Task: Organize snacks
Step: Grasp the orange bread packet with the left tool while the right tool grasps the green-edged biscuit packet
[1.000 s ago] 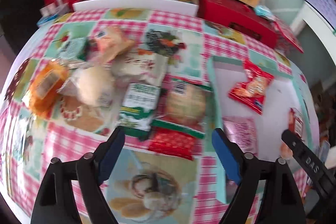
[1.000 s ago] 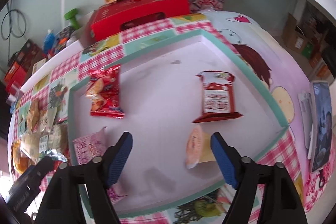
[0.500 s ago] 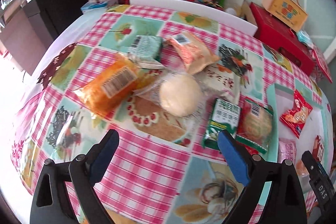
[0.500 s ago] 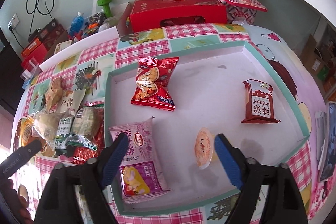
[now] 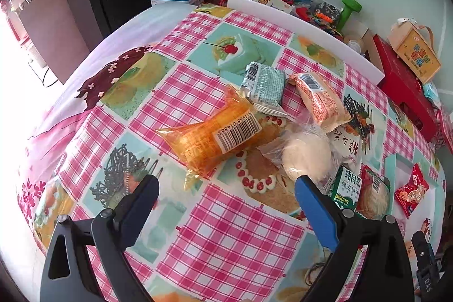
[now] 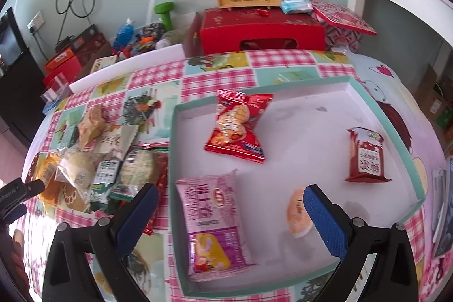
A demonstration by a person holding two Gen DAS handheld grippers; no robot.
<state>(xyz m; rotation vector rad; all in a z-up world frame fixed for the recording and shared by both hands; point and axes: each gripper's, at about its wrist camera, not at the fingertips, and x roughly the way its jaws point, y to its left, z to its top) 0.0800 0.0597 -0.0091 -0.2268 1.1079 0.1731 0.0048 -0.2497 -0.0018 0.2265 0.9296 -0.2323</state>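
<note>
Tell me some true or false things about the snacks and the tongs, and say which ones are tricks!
1. Four snacks lie in the white tray. True: the red packet, the pink packet, the dark red packet and the small round orange snack.
2. The right tongs hold the pink packet. False: they are open and hold nothing.
3. The orange packet is in the tray. False: it lies on the checked tablecloth with the snack pile.
4. The left tongs are open and empty. True.
5. The tray has a lid on. False: it is open on top.
</note>
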